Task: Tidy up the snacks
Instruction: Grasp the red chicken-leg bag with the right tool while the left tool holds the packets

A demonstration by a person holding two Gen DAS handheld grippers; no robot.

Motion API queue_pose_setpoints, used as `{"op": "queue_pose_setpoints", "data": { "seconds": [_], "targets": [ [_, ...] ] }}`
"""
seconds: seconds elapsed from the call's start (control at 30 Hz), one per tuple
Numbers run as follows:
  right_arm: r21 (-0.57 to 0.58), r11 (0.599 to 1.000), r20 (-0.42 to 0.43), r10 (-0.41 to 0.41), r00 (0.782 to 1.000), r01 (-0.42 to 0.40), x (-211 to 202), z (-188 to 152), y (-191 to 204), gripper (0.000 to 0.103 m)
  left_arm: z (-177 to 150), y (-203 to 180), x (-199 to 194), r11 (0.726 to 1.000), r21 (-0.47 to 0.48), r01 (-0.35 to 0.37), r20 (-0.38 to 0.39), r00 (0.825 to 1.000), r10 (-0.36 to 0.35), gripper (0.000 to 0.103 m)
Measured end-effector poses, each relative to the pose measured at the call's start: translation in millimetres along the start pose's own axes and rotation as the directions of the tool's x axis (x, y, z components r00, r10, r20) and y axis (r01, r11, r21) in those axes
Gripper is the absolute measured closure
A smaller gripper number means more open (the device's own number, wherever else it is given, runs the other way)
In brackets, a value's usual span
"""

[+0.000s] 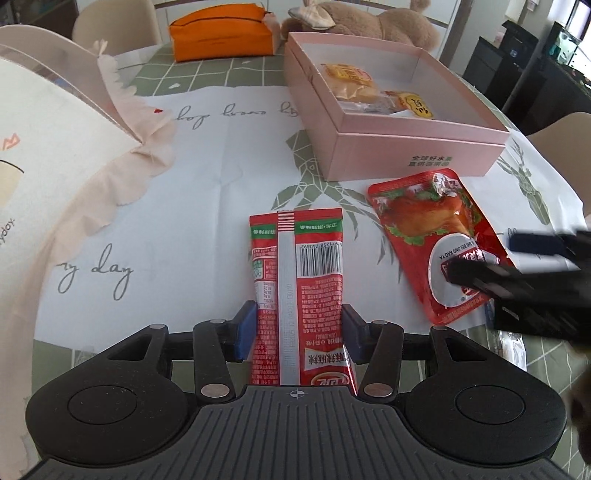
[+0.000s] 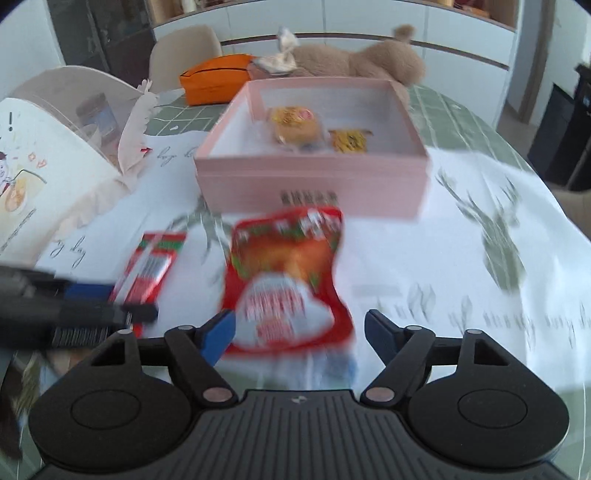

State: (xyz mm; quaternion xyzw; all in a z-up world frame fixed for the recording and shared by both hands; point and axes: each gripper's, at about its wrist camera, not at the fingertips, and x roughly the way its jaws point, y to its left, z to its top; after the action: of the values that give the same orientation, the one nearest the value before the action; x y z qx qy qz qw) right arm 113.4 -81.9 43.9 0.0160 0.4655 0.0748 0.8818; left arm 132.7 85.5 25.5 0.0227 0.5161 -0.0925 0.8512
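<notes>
A long red snack packet [image 1: 299, 295] lies back side up on the white tablecloth. My left gripper [image 1: 301, 326] has both blue pads against the packet's long edges, shut on it. To its right lies a red roast-chicken pouch [image 1: 424, 225]. My right gripper [image 1: 480, 258] hovers over the pouch's near end. In the blurred right wrist view the chicken pouch [image 2: 288, 280] sits between the right gripper's [image 2: 299, 328] pads. The left pad is at its edge and the right pad stands apart, so the jaws are open. The left gripper [image 2: 122, 301] and the long packet [image 2: 151, 269] show at the left there.
An open pink box [image 1: 406, 147] stands just beyond the packets, holding a wrapped pastry [image 1: 347, 79] and a yellow packet [image 1: 410, 103]. Behind it are an orange pouch [image 1: 221, 33] and a plush bear [image 1: 369, 22]. A white printed bag [image 1: 44, 155] stands at the left.
</notes>
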Motion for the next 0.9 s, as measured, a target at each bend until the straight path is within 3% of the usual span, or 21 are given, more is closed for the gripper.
{"op": "queue_pose_setpoints", "data": {
  "seconds": [0.1,0.13,0.37,0.47,0.57,0.67,0.7,0.8,0.9],
  "targets": [
    [-0.038,0.999,-0.064,-0.012,0.998,0.009,33,19,10,0.023,-2,0,0,1.000,0.009,0.003,0.007,1.000,-0.003,0.049],
    [-0.052,0.999,-0.098,-0.021,0.995,0.016,43,23,14,0.016,-3,0,-1,1.000,0.009,0.006,0.009,1.000,-0.006,0.049],
    [-0.119,0.993,-0.101,0.000,0.995,-0.012,57,30,25,0.010,-5,8,-3,0.999,-0.017,0.043,0.026,0.999,-0.042,0.049],
    [-0.148,0.989,-0.116,0.005,0.993,-0.022,54,30,23,0.018,-6,7,-4,0.999,-0.018,0.044,0.035,0.998,-0.043,0.049],
    [-0.164,0.986,-0.142,0.019,0.990,-0.042,45,30,17,0.037,-8,4,-4,1.000,-0.003,0.029,0.039,0.999,-0.029,0.047],
    [-0.184,0.983,-0.150,-0.011,0.989,-0.017,38,25,8,0.039,-7,3,-4,1.000,-0.009,0.029,0.042,0.999,-0.029,0.045],
    [-0.197,0.981,-0.146,-0.027,0.989,-0.002,36,24,6,0.038,-7,4,-4,0.999,-0.017,0.033,0.042,0.999,-0.032,0.045],
    [-0.213,0.976,-0.127,-0.083,0.988,0.055,35,21,0,0.023,-6,6,-3,0.999,-0.027,0.042,0.037,0.998,-0.041,0.045],
    [-0.191,0.977,-0.089,-0.110,0.990,0.091,34,18,1,0.022,-6,5,-3,0.999,-0.021,0.043,0.037,0.998,-0.042,0.045]
  ]
}}
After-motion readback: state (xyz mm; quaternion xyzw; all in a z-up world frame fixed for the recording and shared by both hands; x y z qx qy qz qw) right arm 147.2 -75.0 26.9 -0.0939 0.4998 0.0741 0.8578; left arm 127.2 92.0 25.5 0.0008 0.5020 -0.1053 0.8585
